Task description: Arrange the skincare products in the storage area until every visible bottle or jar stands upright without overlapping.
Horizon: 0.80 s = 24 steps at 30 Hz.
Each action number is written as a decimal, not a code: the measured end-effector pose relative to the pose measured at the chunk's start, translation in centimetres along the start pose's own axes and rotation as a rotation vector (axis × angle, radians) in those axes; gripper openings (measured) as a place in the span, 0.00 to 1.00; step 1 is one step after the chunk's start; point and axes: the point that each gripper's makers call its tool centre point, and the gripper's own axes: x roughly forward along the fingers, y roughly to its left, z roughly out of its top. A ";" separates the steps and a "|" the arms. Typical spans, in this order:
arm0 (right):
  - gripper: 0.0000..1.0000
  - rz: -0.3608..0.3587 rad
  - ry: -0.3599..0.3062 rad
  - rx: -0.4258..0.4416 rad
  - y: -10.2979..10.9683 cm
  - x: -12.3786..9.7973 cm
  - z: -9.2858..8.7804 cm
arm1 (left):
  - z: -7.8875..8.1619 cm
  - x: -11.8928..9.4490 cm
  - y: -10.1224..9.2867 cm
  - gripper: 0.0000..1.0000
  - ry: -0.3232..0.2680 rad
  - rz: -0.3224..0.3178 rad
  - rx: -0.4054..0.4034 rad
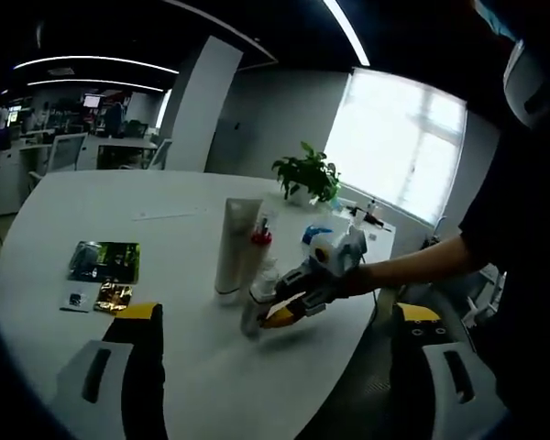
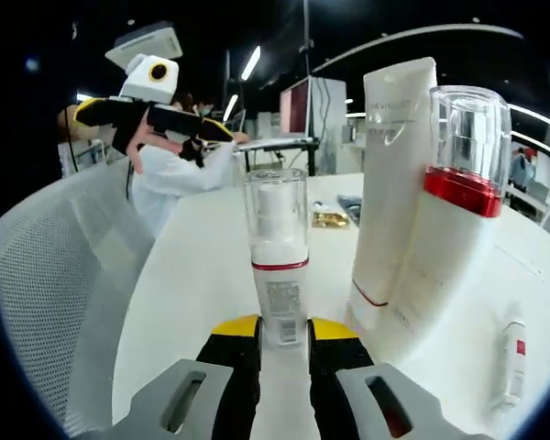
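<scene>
In the right gripper view my right gripper is shut on the base of a small white bottle with a clear cap and a thin red band, held upright at the table. Just to its right stand a tall white tube and a white bottle with a red collar and clear cap, close together. The left gripper view shows the same group: tube, red-collared bottle, small bottle and right gripper. My left gripper is open, held back from them.
A small tube lies flat on the table at the right. A green packet, a gold sachet and a small white sachet lie left of the bottles. A potted plant stands at the far edge. A mesh chair is beside the table.
</scene>
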 end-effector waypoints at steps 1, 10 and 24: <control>0.11 0.000 0.002 -0.008 -0.2 0.0 0.0 | 0.0 0.0 0.0 0.96 0.001 0.000 0.000; 0.11 0.007 0.015 -0.026 -1.0 0.2 0.3 | -0.5 0.1 0.2 0.96 0.014 -0.002 -0.005; 0.11 0.072 0.065 -0.098 -2.1 0.3 0.6 | -0.8 0.2 0.4 0.96 0.028 0.003 -0.008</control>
